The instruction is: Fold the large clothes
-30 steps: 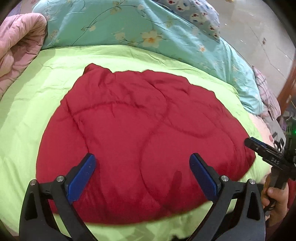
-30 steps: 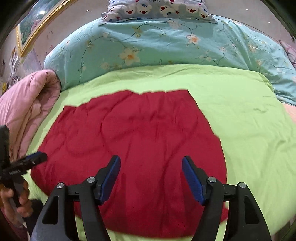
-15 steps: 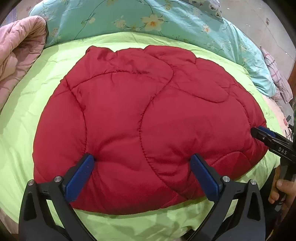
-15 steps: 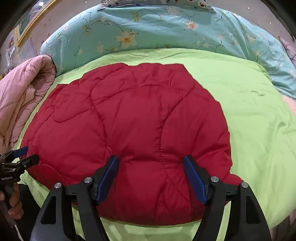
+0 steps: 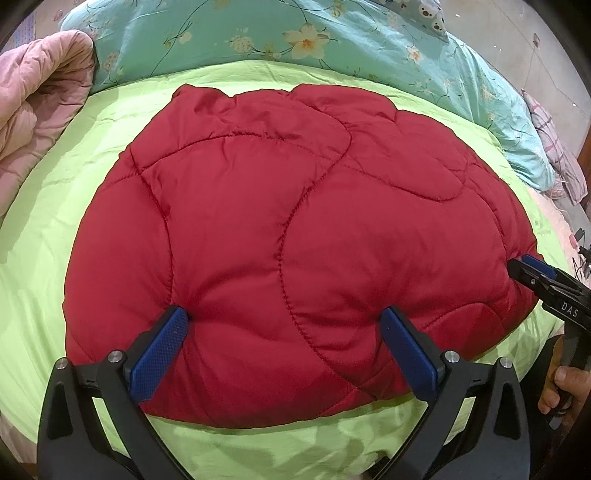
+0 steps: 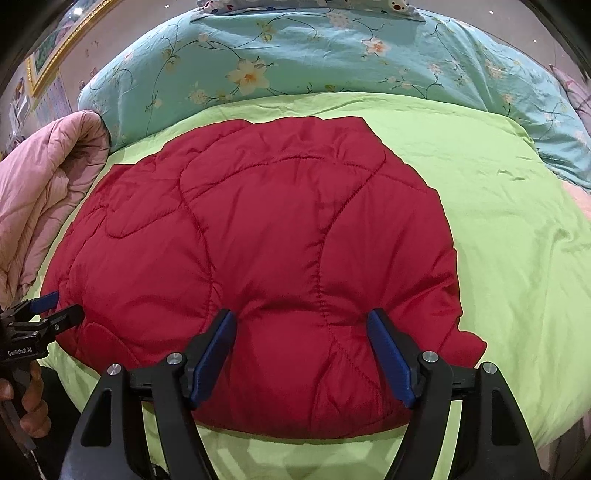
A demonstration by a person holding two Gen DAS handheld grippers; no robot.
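A red quilted padded garment (image 5: 280, 229) lies folded in a broad mound on the light green bedsheet (image 5: 48, 229); it also shows in the right wrist view (image 6: 266, 258). My left gripper (image 5: 282, 314) is open, its blue fingertips pressed on the garment's near part. My right gripper (image 6: 301, 317) is open, its tips resting on the garment's near part too. Each gripper shows at the edge of the other's view: the right one (image 5: 532, 267) at the garment's right edge, the left one (image 6: 55, 308) at its left edge.
A pink quilt (image 5: 33, 107) is bunched at the left. A teal floral duvet (image 6: 332, 62) lies across the back of the bed, with a patterned pillow (image 5: 428, 11) behind it. The bed's near edge is just below the grippers.
Both grippers came down and forward onto the red garment, which now lies settled and sharp instead of blurred. Both stay open.
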